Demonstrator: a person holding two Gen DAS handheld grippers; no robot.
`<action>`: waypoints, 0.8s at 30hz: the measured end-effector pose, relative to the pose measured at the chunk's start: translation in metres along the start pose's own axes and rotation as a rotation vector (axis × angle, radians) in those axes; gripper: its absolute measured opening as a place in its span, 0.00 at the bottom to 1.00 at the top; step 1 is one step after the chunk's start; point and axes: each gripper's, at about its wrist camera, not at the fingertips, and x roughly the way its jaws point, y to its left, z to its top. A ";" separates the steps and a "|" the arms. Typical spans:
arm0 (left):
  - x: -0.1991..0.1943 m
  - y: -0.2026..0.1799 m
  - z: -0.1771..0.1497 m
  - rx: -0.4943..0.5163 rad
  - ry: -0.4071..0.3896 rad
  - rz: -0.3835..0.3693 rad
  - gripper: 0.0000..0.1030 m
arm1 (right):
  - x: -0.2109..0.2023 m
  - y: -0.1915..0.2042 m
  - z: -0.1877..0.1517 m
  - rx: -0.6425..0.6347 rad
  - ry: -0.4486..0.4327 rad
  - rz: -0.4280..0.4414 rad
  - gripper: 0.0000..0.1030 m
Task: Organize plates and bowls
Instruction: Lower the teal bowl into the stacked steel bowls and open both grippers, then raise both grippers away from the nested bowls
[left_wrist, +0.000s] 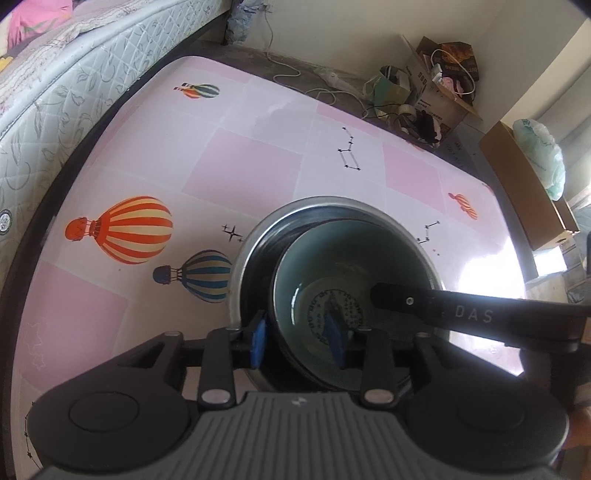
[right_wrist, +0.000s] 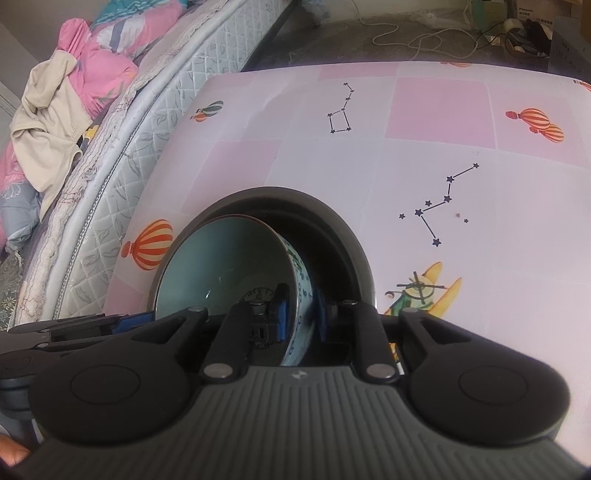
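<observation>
Bowl (left_wrist: 332, 266), glazed teal inside, sits low and centre in both views, nested and leaning inside a wider metal basin (left_wrist: 255, 243); nesting likely saves room. Left tool (left_wrist: 297, 334) straddles the bowl's near rim, its blue pads apart and not pressing, one outside, one inside. Right tool (right_wrist: 299, 314) brackets the opposite wall, patterned blue and white outside, with a slim gap showing, so neither seems to clamp. Both look like a release after setting it down. Underneath, the table (right_wrist: 443, 107) wears a glossy pink-checked cover with balloons and constellations. A quilted mattress (right_wrist: 122, 147) runs along the upper left; cardboard boxes (left_wrist: 439, 92) and cables clutter the floor at upper right.
</observation>
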 end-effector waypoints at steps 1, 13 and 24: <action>-0.002 -0.002 0.000 0.008 -0.008 -0.002 0.37 | -0.001 0.000 0.000 0.002 0.003 0.000 0.18; -0.023 -0.013 0.001 0.040 -0.062 -0.018 0.51 | -0.020 0.002 0.006 0.022 -0.017 0.013 0.30; -0.053 -0.020 -0.010 0.068 -0.106 -0.035 0.65 | -0.058 -0.002 0.001 0.039 -0.068 0.057 0.32</action>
